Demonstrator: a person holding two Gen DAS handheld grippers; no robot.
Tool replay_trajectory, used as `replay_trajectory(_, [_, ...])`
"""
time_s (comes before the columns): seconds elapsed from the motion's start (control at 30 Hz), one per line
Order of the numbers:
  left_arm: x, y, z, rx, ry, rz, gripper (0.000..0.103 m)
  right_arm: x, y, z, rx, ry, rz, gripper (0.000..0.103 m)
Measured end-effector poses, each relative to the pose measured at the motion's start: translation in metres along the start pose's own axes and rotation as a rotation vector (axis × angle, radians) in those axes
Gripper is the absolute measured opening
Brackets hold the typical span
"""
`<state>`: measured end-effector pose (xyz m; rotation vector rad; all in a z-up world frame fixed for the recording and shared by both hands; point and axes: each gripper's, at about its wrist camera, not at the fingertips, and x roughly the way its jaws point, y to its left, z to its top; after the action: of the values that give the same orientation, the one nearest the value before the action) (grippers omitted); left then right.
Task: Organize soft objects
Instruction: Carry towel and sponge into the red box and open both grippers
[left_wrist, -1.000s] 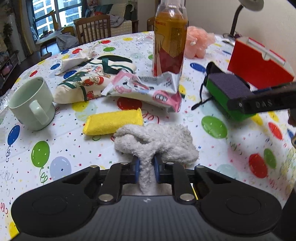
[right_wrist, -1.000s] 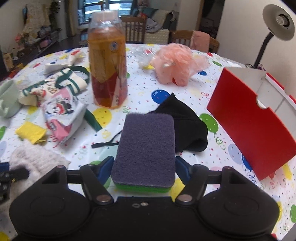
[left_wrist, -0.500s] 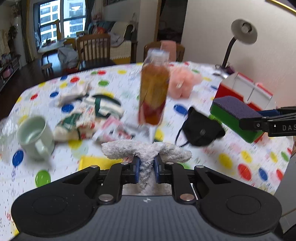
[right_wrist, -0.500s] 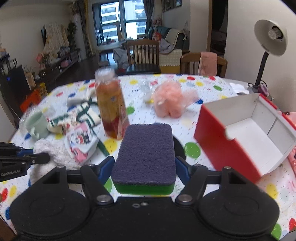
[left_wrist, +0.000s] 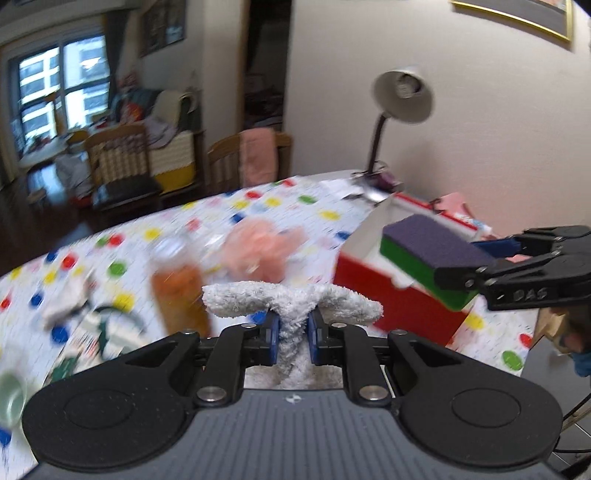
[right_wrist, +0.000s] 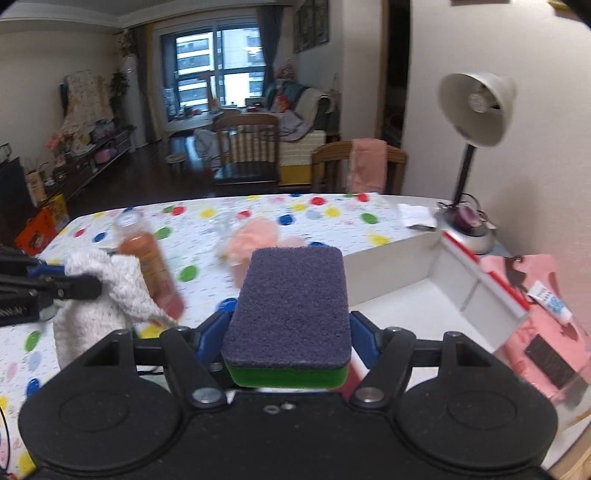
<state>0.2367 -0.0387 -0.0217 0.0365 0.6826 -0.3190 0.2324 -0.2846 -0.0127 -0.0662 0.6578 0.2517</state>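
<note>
Likely home: sofa (right_wrist: 303, 103), dining chairs (right_wrist: 245, 147).

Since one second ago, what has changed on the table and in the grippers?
Both grippers rose off the table toward the red box, carrying their loads: the left gripper the white fluffy cloth, the right gripper the purple-green sponge. Both grips stayed unchanged; the bottle kept its place.

Raised letters reading "DAS" stand on the black side of the right gripper (left_wrist: 480, 254) in the left wrist view; print on the bottle (right_wrist: 151, 266) and the small tube (right_wrist: 550, 301) is too blurred to read
</note>
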Motion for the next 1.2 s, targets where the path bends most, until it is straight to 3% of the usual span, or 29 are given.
replay_trajectory(0.3, [0.059, -0.069, 0.064, 0.139, 0.016, -0.106, 0.015, 0.023, -0.074, -0.002, 0.080, 0.025, -0.086, 0.069])
replay_trajectory(0.63, [0.139, -0.118, 0.123, 0.107, 0.108, -0.185, 0.015, 0.061, -0.137, 0.003, 0.075, 0.061, -0.146, 0.070])
replay_trajectory(1.03, [0.239, -0.177, 0.144, 0.163, 0.195, -0.194, 0.015, 0.119, -0.176, -0.007, -0.027, 0.151, -0.194, 0.069])
replay_trajectory(1.2, [0.281, -0.189, 0.133, 0.184, 0.289, -0.169, 0.015, 0.138, -0.183, -0.008, -0.046, 0.196, -0.193, 0.069])
